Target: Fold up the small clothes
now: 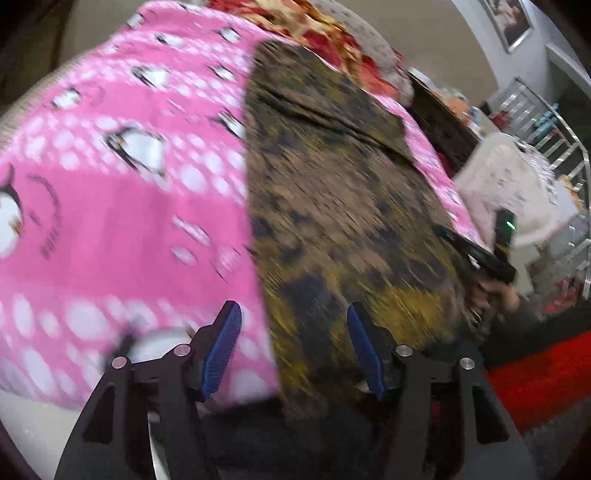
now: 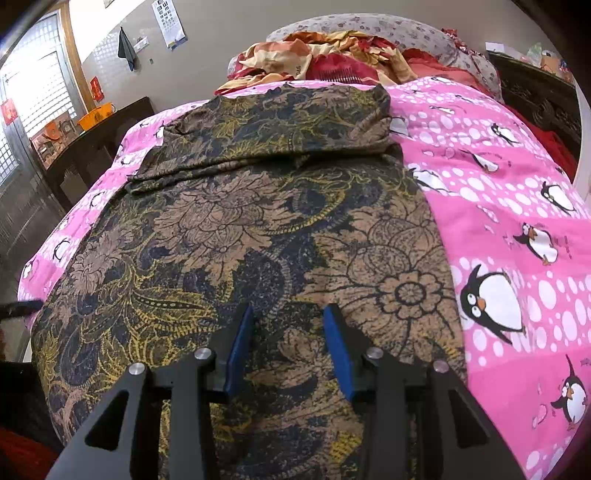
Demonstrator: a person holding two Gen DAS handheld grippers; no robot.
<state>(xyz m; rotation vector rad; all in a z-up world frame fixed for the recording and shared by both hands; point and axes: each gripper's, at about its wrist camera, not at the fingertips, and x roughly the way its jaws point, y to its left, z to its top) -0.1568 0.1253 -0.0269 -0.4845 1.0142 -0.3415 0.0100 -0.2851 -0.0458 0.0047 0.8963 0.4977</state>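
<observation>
I am looking at a bed covered by a pink sheet printed with white dots and penguins (image 2: 517, 206), standing against a beige wall in a bedroom. Everything below is placed relative to that sheet. On it lies the garment I am working on, a brown, black and yellow floral-print cloth (image 2: 240, 240), spread lengthwise along the sheet's middle, its far part folded back over itself into a thicker band. Its near end hangs over the sheet's near edge. Beyond the sheet's far end sits a crumpled heap of red, orange and cream fabric (image 2: 317, 55) against a grey patterned pillow (image 2: 399, 29).

My right tongs (image 2: 290, 350) hover over the near part of the floral cloth, blue pads parted, with nothing between them. My left tongs (image 1: 293, 350) stand at the sheet's near edge, spread wide and gripping nothing; one blue pad is over the pink sheet, the other over the cloth's long edge. The left wrist view is smeared by motion blur, so the print there is unclear. In that view the other handset shows dark, at the cloth's opposite side.
</observation>
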